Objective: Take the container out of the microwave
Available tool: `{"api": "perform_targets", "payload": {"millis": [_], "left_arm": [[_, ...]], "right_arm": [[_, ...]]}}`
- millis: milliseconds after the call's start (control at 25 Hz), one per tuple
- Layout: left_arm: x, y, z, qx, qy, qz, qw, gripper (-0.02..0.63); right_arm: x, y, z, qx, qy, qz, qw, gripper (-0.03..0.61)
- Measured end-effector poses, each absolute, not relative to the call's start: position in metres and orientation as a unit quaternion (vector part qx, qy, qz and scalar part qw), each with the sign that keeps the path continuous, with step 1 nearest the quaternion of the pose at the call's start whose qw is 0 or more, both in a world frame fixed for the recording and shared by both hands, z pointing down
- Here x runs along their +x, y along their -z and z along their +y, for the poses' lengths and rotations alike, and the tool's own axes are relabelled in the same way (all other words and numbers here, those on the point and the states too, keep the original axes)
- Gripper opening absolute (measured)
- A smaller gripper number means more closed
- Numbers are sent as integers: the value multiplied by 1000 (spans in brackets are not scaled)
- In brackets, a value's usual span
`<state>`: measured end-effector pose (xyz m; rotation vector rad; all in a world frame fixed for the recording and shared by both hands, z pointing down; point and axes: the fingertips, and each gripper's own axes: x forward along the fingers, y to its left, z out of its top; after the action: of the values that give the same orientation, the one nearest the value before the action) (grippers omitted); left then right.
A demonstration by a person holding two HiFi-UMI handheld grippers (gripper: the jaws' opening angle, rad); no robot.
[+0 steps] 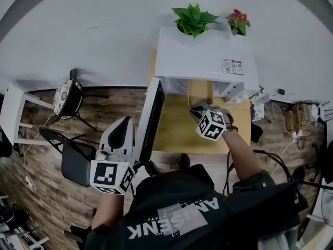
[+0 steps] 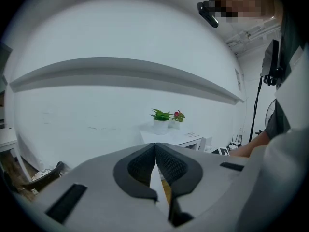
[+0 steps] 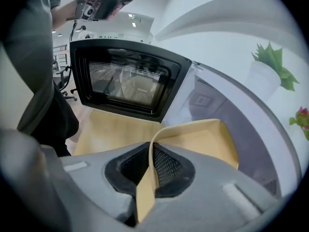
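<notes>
Pinching one container (image 3: 207, 139) is the right tool (image 3: 150, 170) — two plants (image 1: 193, 19) (image 1: 238, 21) beyond.

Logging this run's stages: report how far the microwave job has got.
Done: the microwave door stands open. In hand: the right tongs are shut on the rim of the tan container, at the microwave's mouth. Still to do: carry it fully clear, probably onto the table. The left tongs are shut, empty.

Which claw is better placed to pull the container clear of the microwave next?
Right. The right claw is clamped on the rim of the container at the mouth of the microwave. The left claw is shut on nothing, off beside the open door.
</notes>
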<state>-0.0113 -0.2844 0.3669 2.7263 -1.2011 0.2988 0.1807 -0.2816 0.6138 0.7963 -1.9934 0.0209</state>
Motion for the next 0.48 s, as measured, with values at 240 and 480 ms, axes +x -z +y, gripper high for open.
{"api": "perform_targets", "payload": {"millis": [240, 480], "left_arm": [[-9, -363, -285, 929, -91, -351, 72, 3], [-19, -365, -288, 941, -87, -316, 78, 3]], "right_arm": [[162, -594, -249, 352, -41, -814, 461, 21], [140, -561, -224, 383, -53, -809, 443, 20]]}}
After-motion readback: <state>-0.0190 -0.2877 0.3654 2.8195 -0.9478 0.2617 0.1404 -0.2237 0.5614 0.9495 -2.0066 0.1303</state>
